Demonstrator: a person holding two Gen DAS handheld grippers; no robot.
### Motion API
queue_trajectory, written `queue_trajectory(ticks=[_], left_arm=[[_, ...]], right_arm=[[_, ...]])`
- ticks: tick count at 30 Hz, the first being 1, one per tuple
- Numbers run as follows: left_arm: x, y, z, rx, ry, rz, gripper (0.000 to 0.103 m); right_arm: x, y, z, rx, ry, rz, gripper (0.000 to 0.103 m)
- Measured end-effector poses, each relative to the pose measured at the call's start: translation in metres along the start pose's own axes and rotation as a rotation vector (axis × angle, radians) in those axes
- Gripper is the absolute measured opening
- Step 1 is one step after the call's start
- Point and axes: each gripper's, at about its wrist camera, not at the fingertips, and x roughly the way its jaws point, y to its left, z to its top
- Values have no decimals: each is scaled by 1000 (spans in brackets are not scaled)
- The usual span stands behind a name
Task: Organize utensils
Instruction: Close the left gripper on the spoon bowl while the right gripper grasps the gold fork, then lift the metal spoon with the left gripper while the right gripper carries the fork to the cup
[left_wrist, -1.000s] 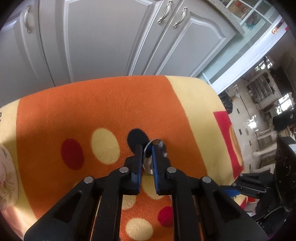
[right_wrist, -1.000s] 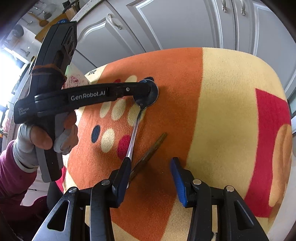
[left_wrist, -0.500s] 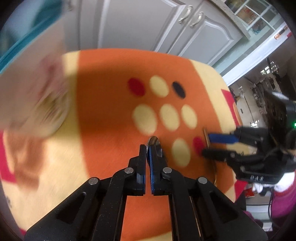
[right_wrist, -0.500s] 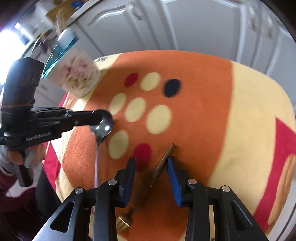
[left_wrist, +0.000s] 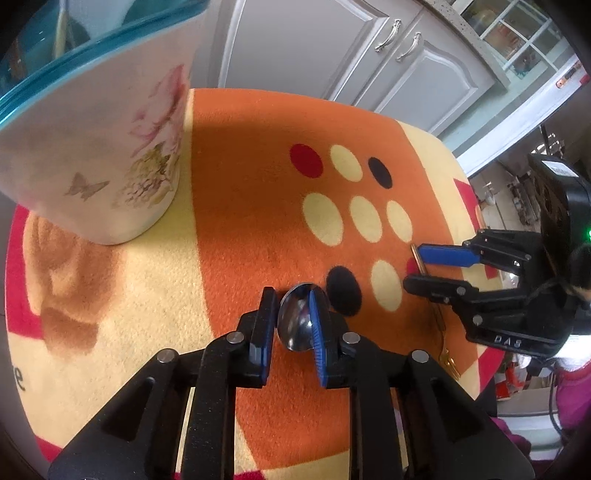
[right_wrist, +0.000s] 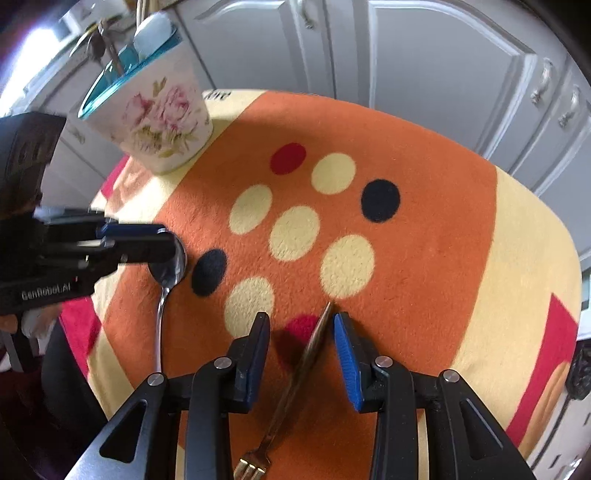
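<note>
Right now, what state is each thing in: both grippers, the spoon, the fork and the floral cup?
left gripper: jaws just opened, straddling the spoon bowl.
right gripper: open, straddling the fork handle.
spoon: lying on the cloth.
fork: lying flat, tines toward the camera.
floral cup: upright, utensils already inside.
cabinet doors: closed.

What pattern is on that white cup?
Pink roses, a teal rim, on the white floral cup; clearest from the right wrist.
</note>
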Motion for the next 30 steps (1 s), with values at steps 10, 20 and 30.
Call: queue_trajectory(ticks=[10,20,30], left_arm=[[-4,-13,2,27,4,21,3],[-62,-20,1,13,-107,33,1],[-65,-19,-11,-7,-105,67,6]], right_arm=[[2,20,3,-124,33,-2,10],[-55,25,-5,-79,-114,85,6],[-78,29,-20,-50,-180,99,6]])
